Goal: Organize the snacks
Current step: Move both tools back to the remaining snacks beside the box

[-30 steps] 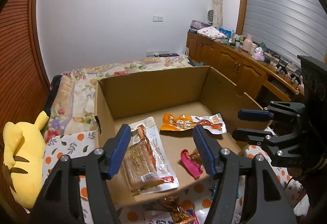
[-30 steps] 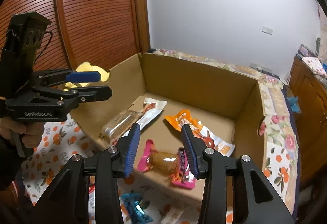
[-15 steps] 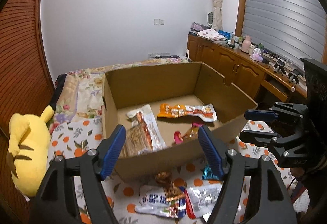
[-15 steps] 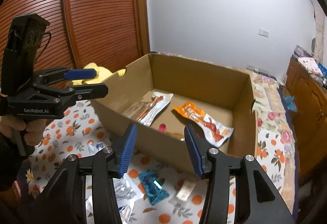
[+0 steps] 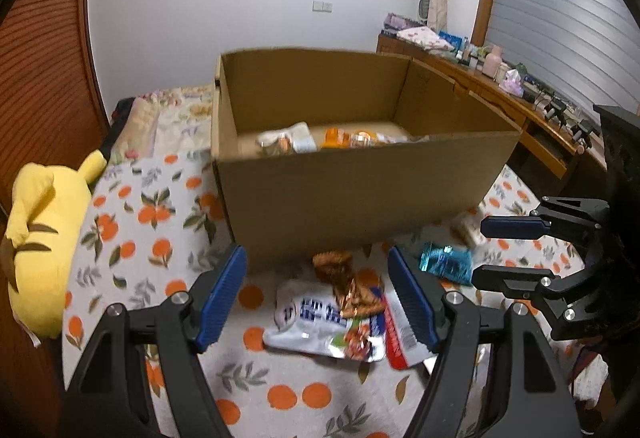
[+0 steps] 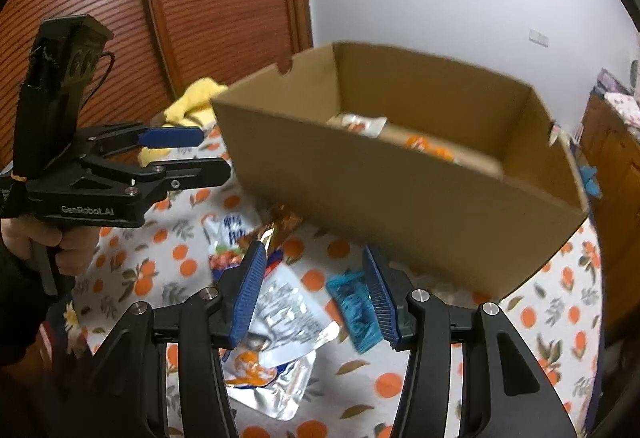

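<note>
Item count, both wrist views combined:

- Cardboard box [image 5: 360,194] — one, open-topped, standing on the orange-print bedcover [image 5: 132,238].
- Packets visible inside the box — two: one white [image 5: 298,137], one orange [image 5: 348,138]. Further contents are hidden by the near wall.
- Packets lying on the bedcover in front of the box — at least five: one white and blue [image 5: 316,322], one brown and gold [image 5: 344,278], one red and white [image 5: 400,338], one teal [image 5: 444,262], one silver [image 6: 276,358]. One pale item beside the box corner is too blurred to identify.
- Yellow plush toy [image 5: 44,238] — one.
- Handheld grippers — two.
</note>
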